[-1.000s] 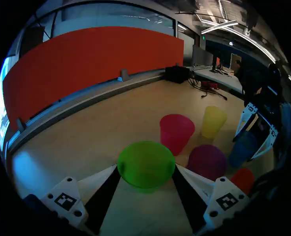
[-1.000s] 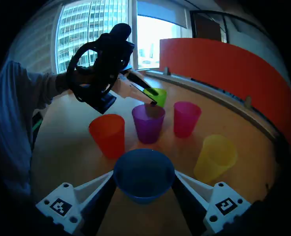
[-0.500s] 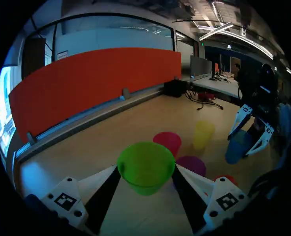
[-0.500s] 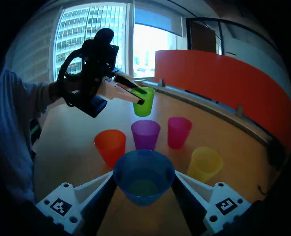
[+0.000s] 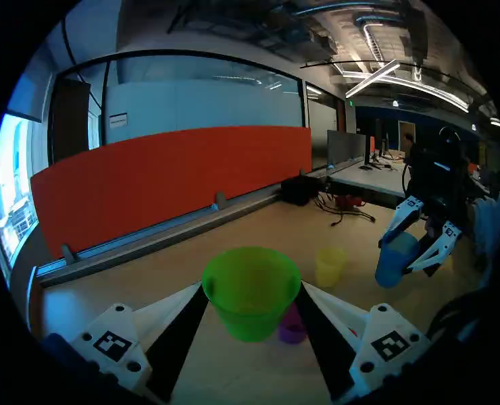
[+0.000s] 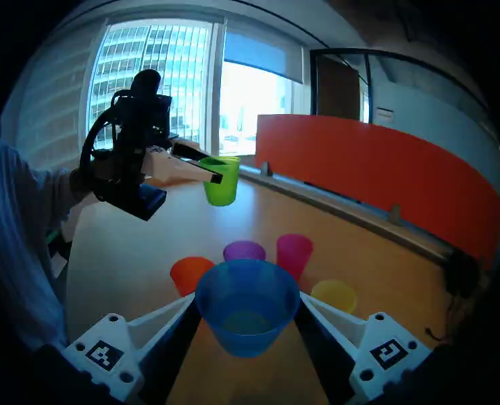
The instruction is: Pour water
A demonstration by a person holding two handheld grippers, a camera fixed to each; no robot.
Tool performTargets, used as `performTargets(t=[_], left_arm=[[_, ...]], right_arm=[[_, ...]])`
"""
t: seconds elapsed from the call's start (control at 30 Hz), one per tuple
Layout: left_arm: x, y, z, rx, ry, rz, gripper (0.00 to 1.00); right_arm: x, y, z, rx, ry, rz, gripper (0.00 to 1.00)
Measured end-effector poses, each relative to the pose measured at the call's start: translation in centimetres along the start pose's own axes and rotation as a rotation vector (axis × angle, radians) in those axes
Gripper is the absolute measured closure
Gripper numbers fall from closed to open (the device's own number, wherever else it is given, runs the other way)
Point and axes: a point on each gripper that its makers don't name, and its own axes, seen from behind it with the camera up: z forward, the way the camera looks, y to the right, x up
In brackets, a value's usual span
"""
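The green tapered plastic cup (image 5: 251,300) and the blue tapered plastic cup (image 6: 247,310) look smooth, translucent and lightly glossy, the pale wooden surface (image 6: 128,229) carries a satin sheen, and the white fingers (image 5: 152,316) of the left claw (image 5: 251,285) look like matt plastic.

An orange plastic cup (image 6: 191,272), a purple plastic cup (image 6: 244,250), a pink plastic cup (image 6: 294,251) and a yellow plastic cup (image 6: 334,294) stand close together, blocking the middle of the wooden table (image 6: 121,236). The table left of them is bare. Open air lies between the held-up green plastic cup (image 6: 221,182) and blue plastic cup (image 6: 247,317).
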Motion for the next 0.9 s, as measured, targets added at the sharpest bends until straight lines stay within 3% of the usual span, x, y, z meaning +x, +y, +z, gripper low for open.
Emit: performTargets(t=[0.47, 0.9], left_arm=[[3.2, 1.7, -4.6, 0.014, 0.131, -0.037, 0.13], [3.2, 3.9, -7.0, -0.020, 0.167, -0.059, 0.13]], right_arm=[[4.0, -1.0, -1.8, -0.018, 0.082, -0.019, 0.09], [6.3, -1.7, -2.2, -0.031, 0.134, -0.029, 0.09]])
